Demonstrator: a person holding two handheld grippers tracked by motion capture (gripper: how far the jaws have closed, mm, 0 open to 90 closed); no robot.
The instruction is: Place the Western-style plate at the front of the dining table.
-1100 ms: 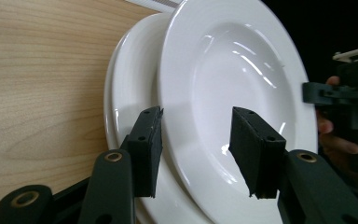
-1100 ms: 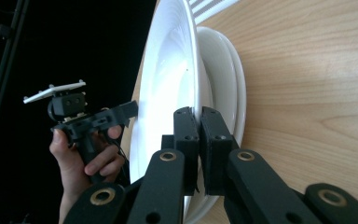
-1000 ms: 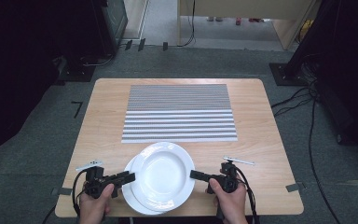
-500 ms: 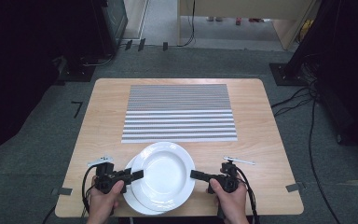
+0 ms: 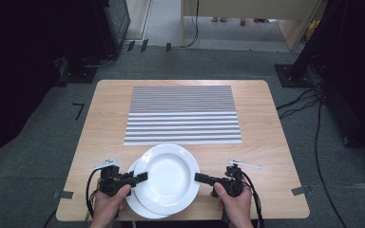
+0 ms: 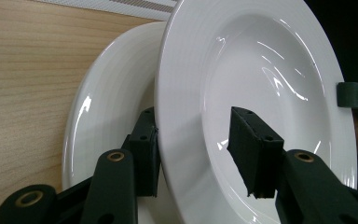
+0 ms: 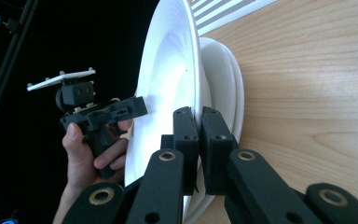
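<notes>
– While the right gripper (image 7: 199,154) pinches the top plate's (image 5: 167,176) rim, where's the left?
– The left gripper (image 6: 200,154) straddles the opposite rim, jaws just closing, not yet pressing. That plate sits on another plate (image 5: 135,202) near the table's (image 5: 266,142) front edge.
– Next?
– Probably clamp, then lift evenly.

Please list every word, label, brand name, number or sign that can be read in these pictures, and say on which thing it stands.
There are none: the top plate, the lower plate, the striped mat, the table and both grippers carry no readable text.
</notes>
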